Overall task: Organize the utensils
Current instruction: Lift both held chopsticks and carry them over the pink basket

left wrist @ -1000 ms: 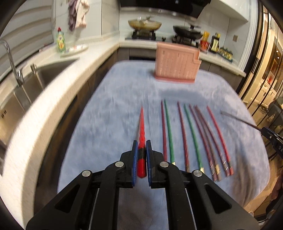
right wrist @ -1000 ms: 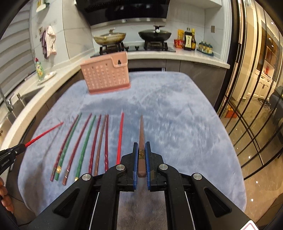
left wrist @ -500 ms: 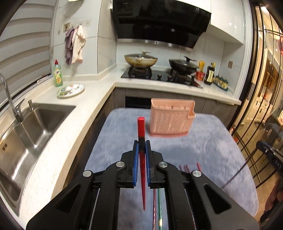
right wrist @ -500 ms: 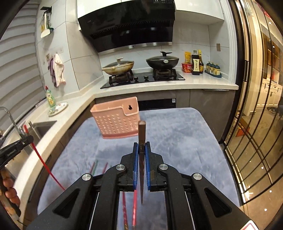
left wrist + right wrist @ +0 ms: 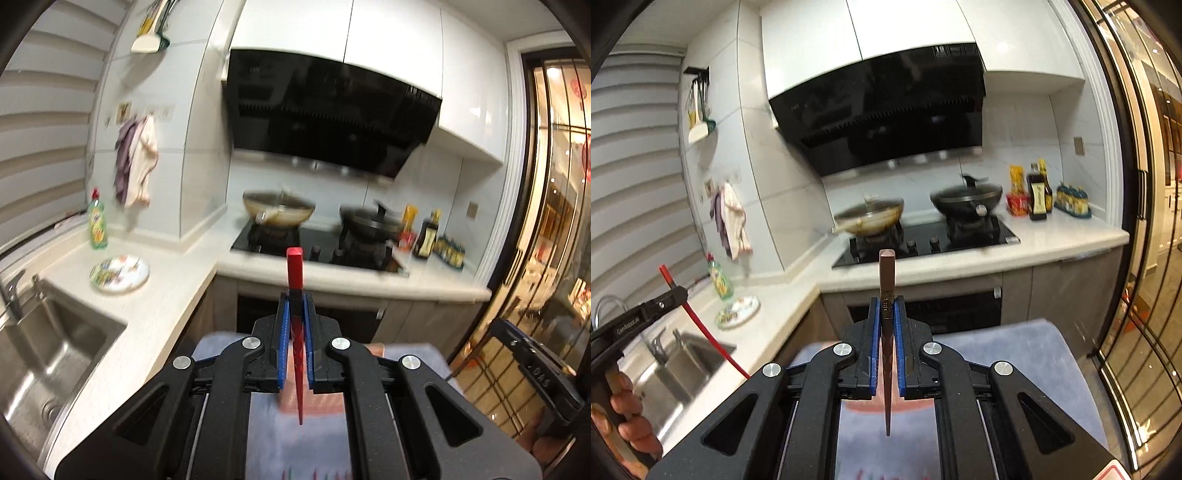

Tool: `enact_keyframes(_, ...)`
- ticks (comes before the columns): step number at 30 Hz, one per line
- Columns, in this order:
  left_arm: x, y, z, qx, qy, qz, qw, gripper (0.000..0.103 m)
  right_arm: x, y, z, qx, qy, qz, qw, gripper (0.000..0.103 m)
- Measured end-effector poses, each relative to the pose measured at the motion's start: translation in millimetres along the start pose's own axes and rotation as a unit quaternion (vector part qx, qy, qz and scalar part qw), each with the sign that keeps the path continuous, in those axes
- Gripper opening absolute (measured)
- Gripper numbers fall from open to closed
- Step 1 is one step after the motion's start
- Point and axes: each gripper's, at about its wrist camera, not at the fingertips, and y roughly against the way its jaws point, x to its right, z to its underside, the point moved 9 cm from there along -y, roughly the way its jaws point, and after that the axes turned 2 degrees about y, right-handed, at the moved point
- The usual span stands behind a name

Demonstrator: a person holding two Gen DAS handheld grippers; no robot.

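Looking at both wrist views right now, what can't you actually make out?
- Pink perforated utensil basket: left wrist view, mostly hidden behind the left gripper; same in the right wrist view.
- Remaining chopsticks on the blue cloth: cut off by the bottom edge.
- Two pans on the stove: motion-blurred, contents unreadable.
- Bottle labels: too small.

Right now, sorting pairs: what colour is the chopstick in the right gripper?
Brown chopstick, clearest in the right wrist view.

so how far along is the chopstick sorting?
Done: nothing visibly in the pink holder, which is mostly hidden. In hand: left gripper shut on the red chopstick, right gripper shut on the brown chopstick, both tip down. Left: chopsticks at the cloth's near edge.
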Motion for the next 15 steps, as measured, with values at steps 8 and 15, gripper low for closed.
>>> enact_keyframes(8,19.0,-61.3,-19.7,0.021,-0.004,0.005,0.9998,0.007,-5.4,-72.5,-21.1,0.006,-0.013,-0.005,1.0,0.007)
enact_keyframes(15,5.2,-108.6,21.4,-0.021,0.006,0.006,0.9997,0.007,-3.8,-121.4,25.8,-0.038,0.0,-0.002,0.999,0.007)
